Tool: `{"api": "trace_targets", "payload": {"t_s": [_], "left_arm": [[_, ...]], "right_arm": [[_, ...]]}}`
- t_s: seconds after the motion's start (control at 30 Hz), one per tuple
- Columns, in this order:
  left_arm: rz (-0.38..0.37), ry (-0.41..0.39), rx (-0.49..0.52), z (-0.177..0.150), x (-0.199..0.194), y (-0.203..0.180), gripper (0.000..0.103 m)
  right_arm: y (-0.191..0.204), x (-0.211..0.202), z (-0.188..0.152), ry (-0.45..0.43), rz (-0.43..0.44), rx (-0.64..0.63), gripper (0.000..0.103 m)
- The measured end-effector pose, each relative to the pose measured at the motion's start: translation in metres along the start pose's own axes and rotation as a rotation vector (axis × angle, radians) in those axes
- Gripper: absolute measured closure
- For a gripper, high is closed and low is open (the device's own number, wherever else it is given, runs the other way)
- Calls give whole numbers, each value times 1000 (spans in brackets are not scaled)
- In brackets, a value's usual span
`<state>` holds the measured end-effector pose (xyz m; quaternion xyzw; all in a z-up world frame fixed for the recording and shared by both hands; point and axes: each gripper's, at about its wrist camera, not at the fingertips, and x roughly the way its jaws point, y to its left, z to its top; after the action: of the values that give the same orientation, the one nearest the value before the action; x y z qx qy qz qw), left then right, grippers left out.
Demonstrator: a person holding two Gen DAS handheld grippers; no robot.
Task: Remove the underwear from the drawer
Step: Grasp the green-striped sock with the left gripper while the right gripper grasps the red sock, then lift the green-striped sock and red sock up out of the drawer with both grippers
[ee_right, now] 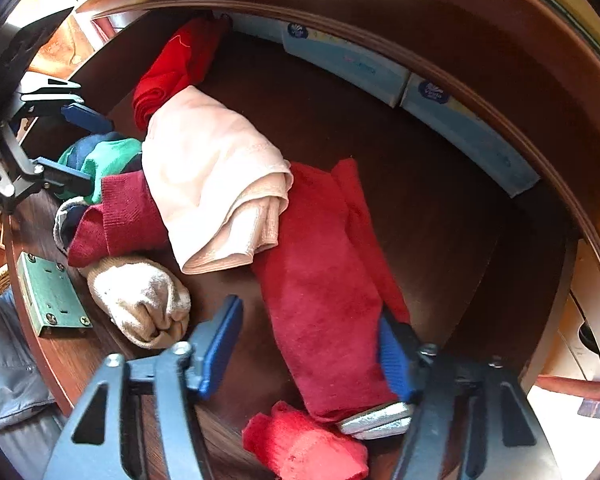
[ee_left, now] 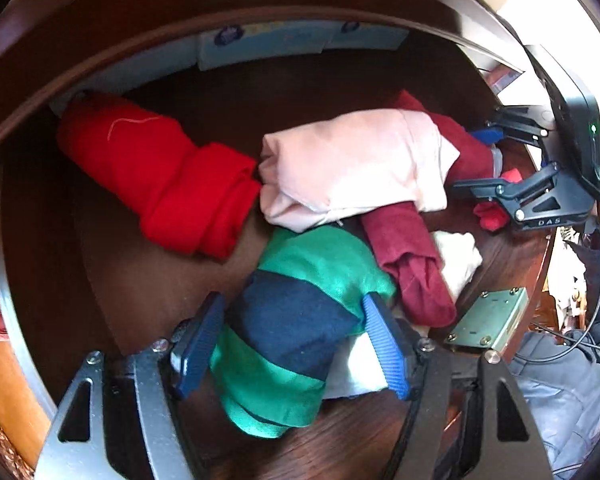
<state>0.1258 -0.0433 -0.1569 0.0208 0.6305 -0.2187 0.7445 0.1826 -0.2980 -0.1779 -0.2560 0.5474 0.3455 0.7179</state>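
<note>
The open wooden drawer point(ee_left: 132, 280) holds loose clothes. A pale pink piece of underwear point(ee_left: 352, 168) point(ee_right: 208, 176) lies across the middle. My left gripper point(ee_left: 292, 344) points down, open, its blue pads on either side of a green and navy striped garment point(ee_left: 300, 312) point(ee_right: 108, 156). My right gripper point(ee_right: 306, 352) is open over a dark red cloth point(ee_right: 324, 280); its right pad touches the cloth and the left pad stands apart. Each gripper shows in the other's view: the right gripper point(ee_left: 496, 164) at the right edge, the left gripper point(ee_right: 76, 148) at the left edge.
A folded bright red garment point(ee_left: 160, 176) point(ee_right: 172, 64) lies toward the back. A maroon sock point(ee_left: 412, 264) point(ee_right: 120, 216), a white sock point(ee_right: 144, 300) and a small red cloth point(ee_right: 304, 444) lie near the front. Tissue boxes point(ee_left: 260, 44) point(ee_right: 348, 64) line the back wall. A metal lock plate point(ee_left: 488, 320) point(ee_right: 48, 296) sits on the front.
</note>
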Motion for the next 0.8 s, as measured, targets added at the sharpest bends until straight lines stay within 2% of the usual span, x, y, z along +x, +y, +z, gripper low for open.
{"api": "trace_targets", "payload": {"t_s": [0.1, 0.33, 0.43, 0.8], "left_arm": [[-16, 22, -9, 4, 7, 0, 34], [-43, -6, 3, 6, 14, -5, 61], [-40, -34, 15, 3, 11, -7, 69], [-31, -148, 19, -13, -7, -7, 77]], "right_arm": [[0, 7, 5, 4, 5, -9, 54], [1, 2, 0, -37, 22, -11, 67], [-5, -4, -2, -67, 48, 3, 73], [-4, -25, -12, -151, 70, -22, 88]]}}
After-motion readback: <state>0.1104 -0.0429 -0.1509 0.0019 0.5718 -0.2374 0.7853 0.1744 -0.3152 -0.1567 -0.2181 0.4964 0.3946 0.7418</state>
